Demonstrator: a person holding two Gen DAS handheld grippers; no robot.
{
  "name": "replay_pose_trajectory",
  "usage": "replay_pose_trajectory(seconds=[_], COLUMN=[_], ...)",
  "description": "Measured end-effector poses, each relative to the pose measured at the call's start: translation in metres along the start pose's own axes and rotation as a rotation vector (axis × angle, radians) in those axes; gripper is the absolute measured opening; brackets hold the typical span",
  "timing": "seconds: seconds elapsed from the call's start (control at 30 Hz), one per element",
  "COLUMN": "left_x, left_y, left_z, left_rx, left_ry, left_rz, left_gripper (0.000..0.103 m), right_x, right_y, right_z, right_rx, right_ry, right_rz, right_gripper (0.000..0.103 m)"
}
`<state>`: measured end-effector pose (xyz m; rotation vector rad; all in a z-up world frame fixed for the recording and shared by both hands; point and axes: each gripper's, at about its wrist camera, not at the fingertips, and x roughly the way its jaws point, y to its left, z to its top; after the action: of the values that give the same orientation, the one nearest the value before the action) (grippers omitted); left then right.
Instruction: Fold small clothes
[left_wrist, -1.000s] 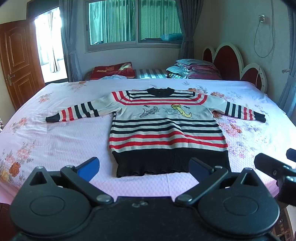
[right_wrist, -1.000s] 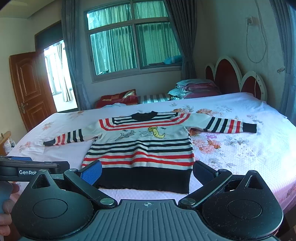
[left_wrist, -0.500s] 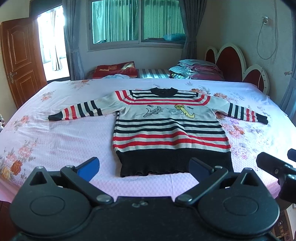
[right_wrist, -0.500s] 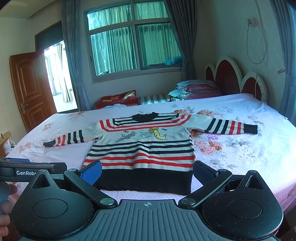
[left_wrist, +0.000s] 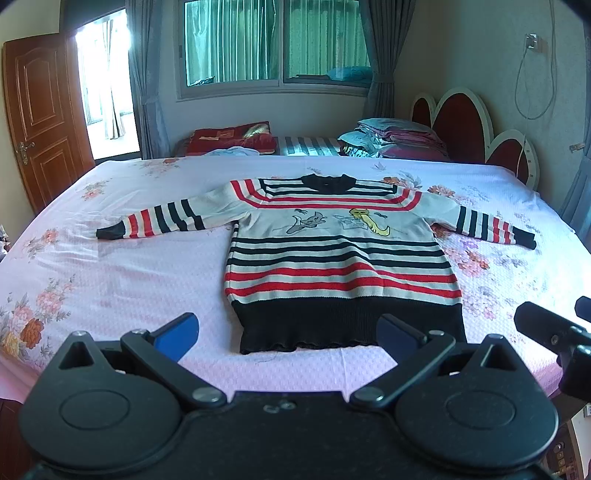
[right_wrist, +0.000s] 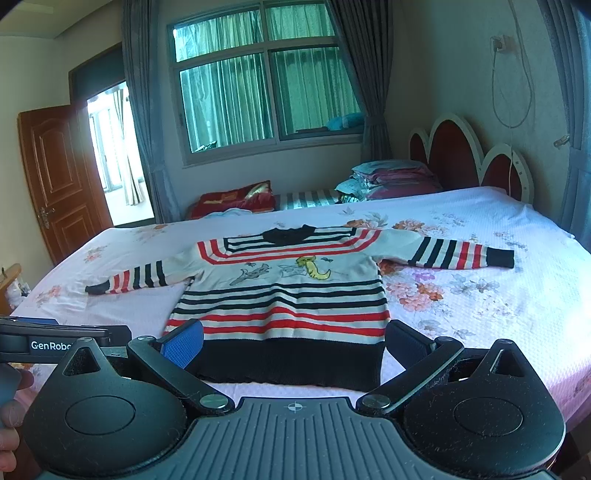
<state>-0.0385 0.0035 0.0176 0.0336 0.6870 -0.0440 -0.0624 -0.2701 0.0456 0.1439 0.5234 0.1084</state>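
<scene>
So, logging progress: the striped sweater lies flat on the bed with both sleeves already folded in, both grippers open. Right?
Not quite. The left wrist view shows the striped sweater flat on the bed with both sleeves spread outward, unfolded. Both grippers, left and right, are open.

Light: daylight, bright | Sources: green-curtained glass window (right_wrist: 266, 92); open doorway beside brown wooden door (left_wrist: 40, 118), overexposed | Glare: pink floral bedsheet (right_wrist: 554, 317) washed out right of window | Shadows: soft | Distortion: fisheye, dark corner vignette | Focus: sharp, slight edge softening
</scene>
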Motion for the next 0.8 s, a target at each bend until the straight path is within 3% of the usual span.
replay_pose_trajectory(seconds=[0.8], left_x=[0.012], left_y=[-0.009], left_z=[0.010], left_rx=[0.001], left_ry=[0.014], left_rz=[0.012], left_gripper=[0.103], right_x=[0.013], right_y=[-0.017], right_z=[0.003], right_rx=[0.011], right_ry=[0.003], right_rz=[-0.008], right_gripper=[0.103])
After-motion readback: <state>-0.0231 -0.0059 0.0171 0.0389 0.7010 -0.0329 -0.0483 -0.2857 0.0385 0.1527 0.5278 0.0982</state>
